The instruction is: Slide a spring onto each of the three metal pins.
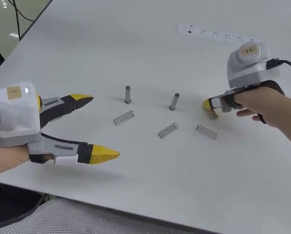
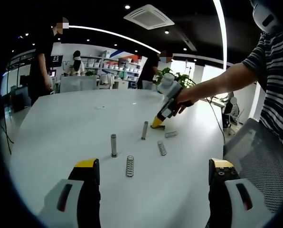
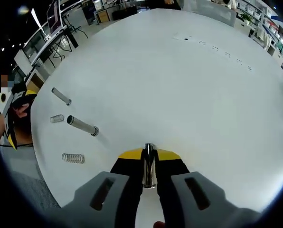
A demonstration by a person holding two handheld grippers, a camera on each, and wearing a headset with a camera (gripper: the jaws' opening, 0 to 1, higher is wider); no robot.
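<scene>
Two metal pins (image 1: 128, 94) (image 1: 174, 101) stand upright on the white table (image 1: 150, 185). Three springs lie in front of them: left (image 1: 124, 117), middle (image 1: 168, 130), right (image 1: 206, 131). My right gripper (image 1: 209, 104) is low over the table just right of the second pin, shut on the third pin (image 3: 149, 166), which shows between its yellow tips (image 3: 149, 153). My left gripper (image 1: 103, 126) hovers at the near left, open and holding nothing, its fingers (image 2: 87, 166) wide apart and aimed at the pins (image 2: 113, 145) (image 2: 144, 130) and springs (image 2: 129, 166).
A white power strip (image 1: 216, 34) lies at the far right of the table, and a black cable (image 1: 18, 17) runs along the far left edge. The table's front edge is close below my left gripper. People (image 2: 44, 61) stand beyond the table; a mesh chair (image 2: 258, 152) is at the right.
</scene>
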